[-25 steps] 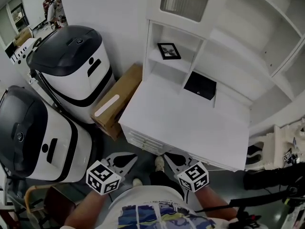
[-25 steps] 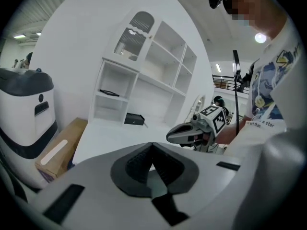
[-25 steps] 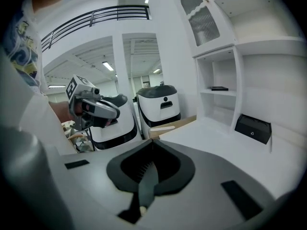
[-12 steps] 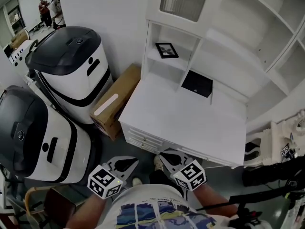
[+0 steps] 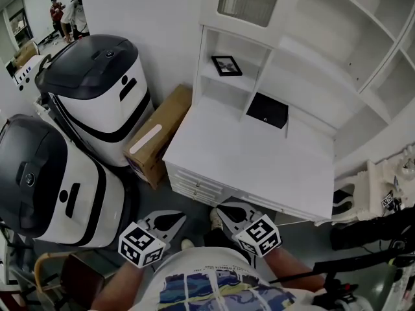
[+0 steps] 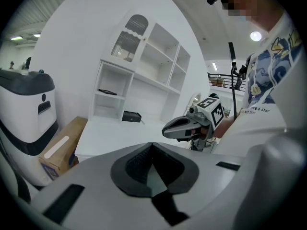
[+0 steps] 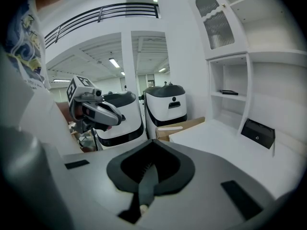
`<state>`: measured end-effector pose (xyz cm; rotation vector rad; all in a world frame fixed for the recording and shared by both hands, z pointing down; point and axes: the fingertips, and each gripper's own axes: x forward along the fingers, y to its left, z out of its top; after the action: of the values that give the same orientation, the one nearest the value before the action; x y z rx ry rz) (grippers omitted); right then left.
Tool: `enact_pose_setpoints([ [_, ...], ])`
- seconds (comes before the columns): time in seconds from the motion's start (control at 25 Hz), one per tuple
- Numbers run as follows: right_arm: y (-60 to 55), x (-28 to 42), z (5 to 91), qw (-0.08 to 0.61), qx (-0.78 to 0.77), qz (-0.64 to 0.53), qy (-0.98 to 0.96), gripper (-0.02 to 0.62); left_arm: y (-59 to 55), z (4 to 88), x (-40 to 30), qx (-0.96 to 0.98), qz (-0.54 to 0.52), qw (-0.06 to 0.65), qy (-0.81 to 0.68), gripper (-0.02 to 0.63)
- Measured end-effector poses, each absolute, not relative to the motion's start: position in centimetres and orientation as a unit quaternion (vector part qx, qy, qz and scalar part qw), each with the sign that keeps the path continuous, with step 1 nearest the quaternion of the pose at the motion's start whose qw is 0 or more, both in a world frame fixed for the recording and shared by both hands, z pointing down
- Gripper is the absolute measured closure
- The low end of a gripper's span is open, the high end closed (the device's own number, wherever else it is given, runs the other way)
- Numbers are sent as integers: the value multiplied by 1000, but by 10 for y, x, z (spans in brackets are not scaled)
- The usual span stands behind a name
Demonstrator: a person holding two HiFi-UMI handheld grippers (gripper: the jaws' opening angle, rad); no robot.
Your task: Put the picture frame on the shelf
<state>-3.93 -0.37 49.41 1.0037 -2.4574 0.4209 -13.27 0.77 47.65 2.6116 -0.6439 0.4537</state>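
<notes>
A small black picture frame [image 5: 227, 65] lies flat on the lower shelf of the white cabinet [image 5: 214, 83], also seen from the left gripper view [image 6: 106, 92] and the right gripper view [image 7: 229, 92]. Both grippers hang low by the person's body, short of the desk's front edge and far from the frame. My left gripper [image 5: 183, 214] is shut with nothing in it, its jaws meeting in its own view [image 6: 152, 145]. My right gripper [image 5: 218, 210] is likewise shut and empty [image 7: 152, 143].
A black box [image 5: 268, 110] leans at the back of the white desk [image 5: 246, 167]. A cardboard carton [image 5: 155, 141] and two large white-and-black machines [image 5: 97, 83] stand left of the desk. White open shelves [image 5: 363, 57] fill the right.
The right gripper has drifted slightly toward the upper left in the head view; the left barely shifted. Both stay shut, and the frame has not moved.
</notes>
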Motion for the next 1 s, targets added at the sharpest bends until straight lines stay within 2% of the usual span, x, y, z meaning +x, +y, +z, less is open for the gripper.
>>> enact_pose_setpoints([
  [1.0, 5, -52, 501, 232, 346, 145, -897, 571, 17, 489, -143, 929, 174, 214, -246, 592],
])
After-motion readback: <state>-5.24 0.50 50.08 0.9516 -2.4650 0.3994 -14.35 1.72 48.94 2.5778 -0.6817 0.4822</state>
